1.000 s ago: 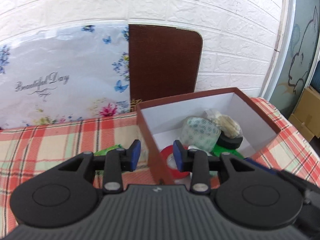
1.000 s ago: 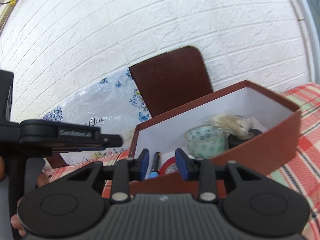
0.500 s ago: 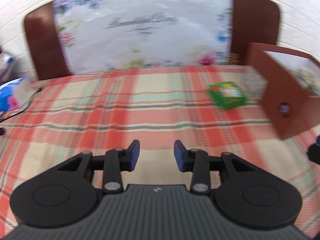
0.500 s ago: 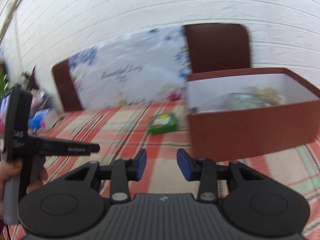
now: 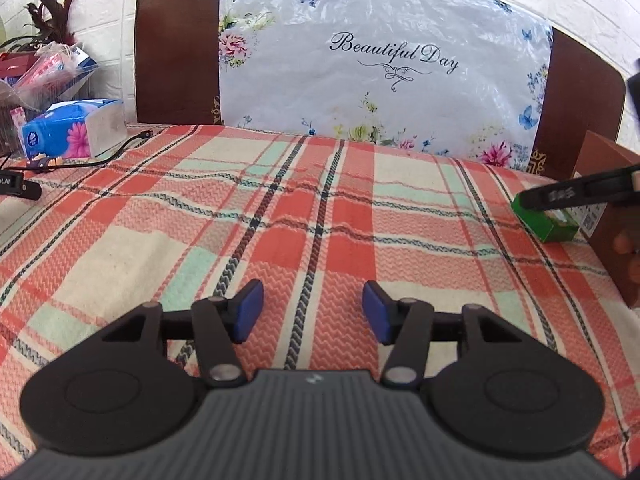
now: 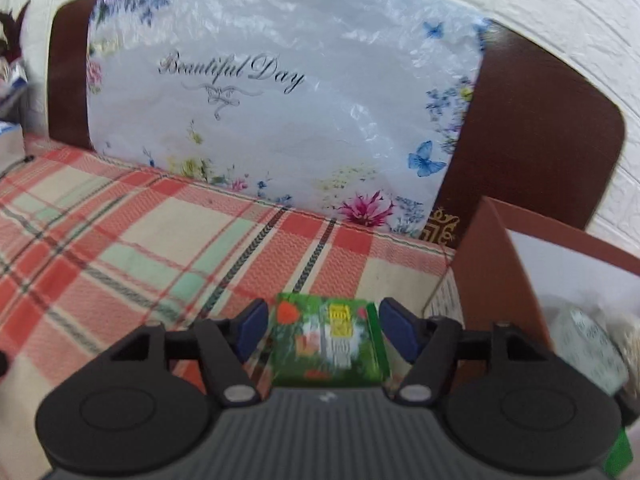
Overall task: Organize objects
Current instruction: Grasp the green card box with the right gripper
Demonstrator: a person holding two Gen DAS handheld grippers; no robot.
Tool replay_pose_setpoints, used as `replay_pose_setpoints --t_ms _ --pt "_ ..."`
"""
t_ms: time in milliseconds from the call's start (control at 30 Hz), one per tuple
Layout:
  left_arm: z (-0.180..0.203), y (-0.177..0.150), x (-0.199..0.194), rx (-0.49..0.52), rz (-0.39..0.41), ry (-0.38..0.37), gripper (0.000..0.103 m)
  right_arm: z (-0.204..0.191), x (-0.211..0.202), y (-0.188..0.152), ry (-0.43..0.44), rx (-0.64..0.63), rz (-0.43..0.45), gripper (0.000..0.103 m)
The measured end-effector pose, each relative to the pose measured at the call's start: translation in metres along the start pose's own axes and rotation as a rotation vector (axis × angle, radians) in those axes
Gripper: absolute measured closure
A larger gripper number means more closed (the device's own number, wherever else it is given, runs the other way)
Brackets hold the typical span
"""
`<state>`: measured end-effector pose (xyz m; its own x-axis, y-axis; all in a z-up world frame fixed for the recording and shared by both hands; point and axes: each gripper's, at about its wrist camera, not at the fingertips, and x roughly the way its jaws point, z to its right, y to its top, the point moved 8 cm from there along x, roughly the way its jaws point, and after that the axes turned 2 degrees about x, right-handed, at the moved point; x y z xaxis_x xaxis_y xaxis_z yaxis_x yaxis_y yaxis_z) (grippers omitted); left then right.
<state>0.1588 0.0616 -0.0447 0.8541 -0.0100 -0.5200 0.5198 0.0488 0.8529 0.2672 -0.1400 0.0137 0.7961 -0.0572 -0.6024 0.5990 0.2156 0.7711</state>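
Lining up on the green packet

My right gripper is spread wide around the green packet, just left of the brown box; left gripper open, empty, further left.

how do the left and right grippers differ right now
The right gripper has the green box between its open fingers; the left gripper has nothing between its fingers. The right sits beside the brown box; the left hangs over bare plaid tablecloth. Both are open, with blue pads.
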Motion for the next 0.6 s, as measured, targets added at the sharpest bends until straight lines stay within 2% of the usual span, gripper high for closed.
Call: replay_pose_setpoints --t_ms 100,167,233,267,433,467,500,567,600 --pt "-0.002 -0.001 0.0 -0.015 0.006 -0.013 0.047 -0.003 0.026 -0.005 -0.014 -0.033 -0.082 0.034" --pt "-0.003 -0.001 0.0 -0.028 0.009 -0.02 0.046 -0.002 0.027 -0.006 -0.007 -0.006 -0.09 0.035" --pt "-0.003 0.0 0.001 -0.032 0.009 -0.024 0.046 0.0 0.023 -0.008 0.019 0.022 -0.103 0.043" --pt "-0.003 0.0 0.001 -0.032 0.009 -0.026 0.046 -0.003 0.018 -0.01 0.044 0.016 -0.107 0.052" --pt "-0.003 0.0 0.001 -0.032 0.004 -0.044 0.043 -0.03 -0.047 -0.054 0.096 -0.145 -0.055 0.062" --pt "-0.002 0.0 0.001 -0.025 0.001 -0.054 0.04 -0.036 -0.066 -0.071 0.147 -0.145 -0.064 0.086" --pt "0.0 0.0 0.001 -0.015 -0.004 -0.062 0.037 -0.038 -0.084 -0.086 0.175 -0.133 -0.06 0.089" --pt "0.007 -0.001 0.002 0.029 -0.028 -0.064 0.034 -0.038 -0.121 -0.112 0.174 -0.149 -0.032 0.087" --pt "0.012 0.0 0.001 0.048 -0.045 -0.067 0.034 -0.036 -0.137 -0.12 0.188 -0.137 -0.02 0.079"
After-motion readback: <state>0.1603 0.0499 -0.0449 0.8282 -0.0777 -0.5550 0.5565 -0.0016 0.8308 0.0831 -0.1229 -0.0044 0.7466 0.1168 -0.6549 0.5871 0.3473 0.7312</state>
